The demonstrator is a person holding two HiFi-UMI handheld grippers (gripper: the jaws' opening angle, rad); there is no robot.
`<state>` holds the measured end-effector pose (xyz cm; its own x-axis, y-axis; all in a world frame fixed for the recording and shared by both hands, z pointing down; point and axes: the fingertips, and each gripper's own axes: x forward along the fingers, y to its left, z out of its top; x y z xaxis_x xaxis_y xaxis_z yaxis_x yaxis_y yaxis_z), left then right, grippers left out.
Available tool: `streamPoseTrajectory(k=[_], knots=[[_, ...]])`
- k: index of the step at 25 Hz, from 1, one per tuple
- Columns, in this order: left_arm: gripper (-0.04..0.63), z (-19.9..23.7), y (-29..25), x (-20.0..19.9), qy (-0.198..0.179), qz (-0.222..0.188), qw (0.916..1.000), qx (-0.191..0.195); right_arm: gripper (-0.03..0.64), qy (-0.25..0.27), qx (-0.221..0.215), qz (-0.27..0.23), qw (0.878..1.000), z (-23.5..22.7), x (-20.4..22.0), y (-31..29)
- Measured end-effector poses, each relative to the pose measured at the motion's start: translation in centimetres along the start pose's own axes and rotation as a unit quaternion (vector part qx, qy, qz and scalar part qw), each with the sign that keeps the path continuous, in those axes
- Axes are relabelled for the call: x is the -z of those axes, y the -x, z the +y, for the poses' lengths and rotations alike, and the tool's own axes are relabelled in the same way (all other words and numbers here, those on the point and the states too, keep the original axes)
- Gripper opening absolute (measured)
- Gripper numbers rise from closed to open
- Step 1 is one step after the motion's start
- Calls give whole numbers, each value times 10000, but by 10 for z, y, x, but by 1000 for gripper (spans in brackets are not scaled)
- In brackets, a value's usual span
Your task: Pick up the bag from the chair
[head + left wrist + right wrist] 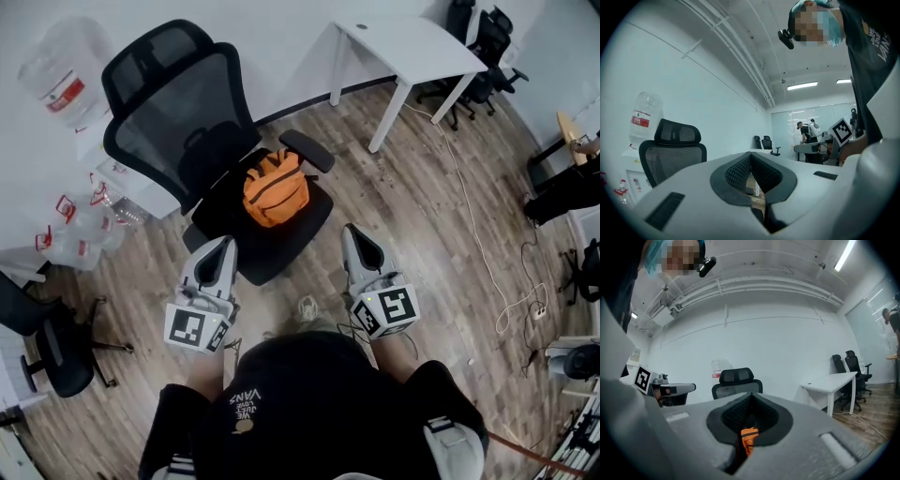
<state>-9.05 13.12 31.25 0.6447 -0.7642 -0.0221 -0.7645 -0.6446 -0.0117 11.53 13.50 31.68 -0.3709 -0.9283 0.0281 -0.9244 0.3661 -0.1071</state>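
Head view: approach step; left claw [228,243] and right claw [352,231] closed, empty. I must open both and reach the orange backpack [275,187] at 12 o'clock.

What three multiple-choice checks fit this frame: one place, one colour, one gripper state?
1. Where does the bag lie? A on the white table; B on the chair seat; C on the floor.
2. What colour is the bag? A orange; B blue; C green.
3. How do the left gripper and right gripper stand? A clamped on the bag; B wide open; C shut, short of the bag.
Key: 1 B, it rests on the seat; 2 A, plainly orange; 3 C, both pairs of jaws meet at the tips with nothing clamped.
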Motion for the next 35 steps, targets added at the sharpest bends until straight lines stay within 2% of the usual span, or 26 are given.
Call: streamPoseTrajectory(k=[7,15,23,35], knots=[[6,-2,-37,1,3,-109,9986,-519,-2,111,-436,43,9990,-38,-2,-24],[6,-7,-57,9,27,50,9973,-726,-2,34,-632,61,9980,-60,-2,-40],[6,4,-72,13,52,30,9978,-666,-2,3,-606,115,9981,-64,5,-59],[6,55,-100,17,89,70,9989,-458,-2,-44,-307,123,9994,-66,9,-112]])
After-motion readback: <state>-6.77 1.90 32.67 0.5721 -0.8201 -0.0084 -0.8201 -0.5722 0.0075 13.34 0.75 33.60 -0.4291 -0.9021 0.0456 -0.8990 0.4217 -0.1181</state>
